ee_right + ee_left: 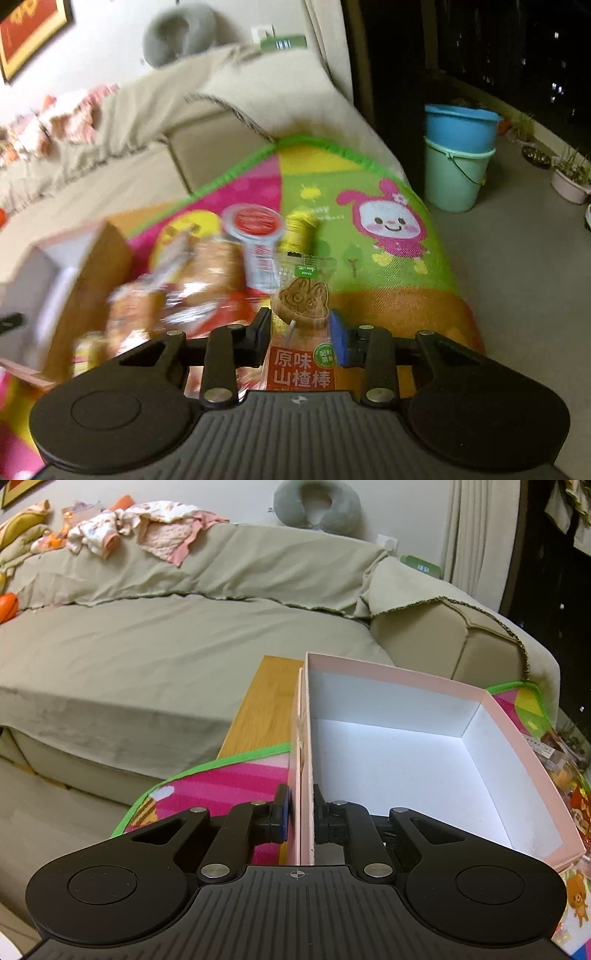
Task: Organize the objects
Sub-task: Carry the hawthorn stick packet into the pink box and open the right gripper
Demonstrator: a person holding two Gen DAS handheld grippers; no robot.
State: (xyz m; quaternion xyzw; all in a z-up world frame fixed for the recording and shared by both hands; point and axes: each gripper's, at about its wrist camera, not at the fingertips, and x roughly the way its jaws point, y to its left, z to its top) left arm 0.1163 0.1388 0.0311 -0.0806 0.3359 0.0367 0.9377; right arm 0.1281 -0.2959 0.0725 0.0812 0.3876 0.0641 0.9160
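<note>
A pink cardboard box (517,738), white inside and with nothing in it, stands on a colourful play mat (221,786). My left gripper (303,812) is shut on the box's left wall, one finger outside it and one inside. In the right wrist view, a clear snack packet (303,302) with a brown rabbit-shaped lollipop and an orange label sits between the pads of my right gripper (301,332), which is shut on it. The packet looks sharp while the left of that view is blurred. The box (55,266) shows blurred at the left.
Several snacks lie on the mat (388,266): wrapped bread (207,266), a red-lidded pack (255,221) and a yellow item (299,229). A covered sofa (166,646) runs behind. Stacked blue and green buckets (458,155) and plant pots (569,181) stand on the floor at the right.
</note>
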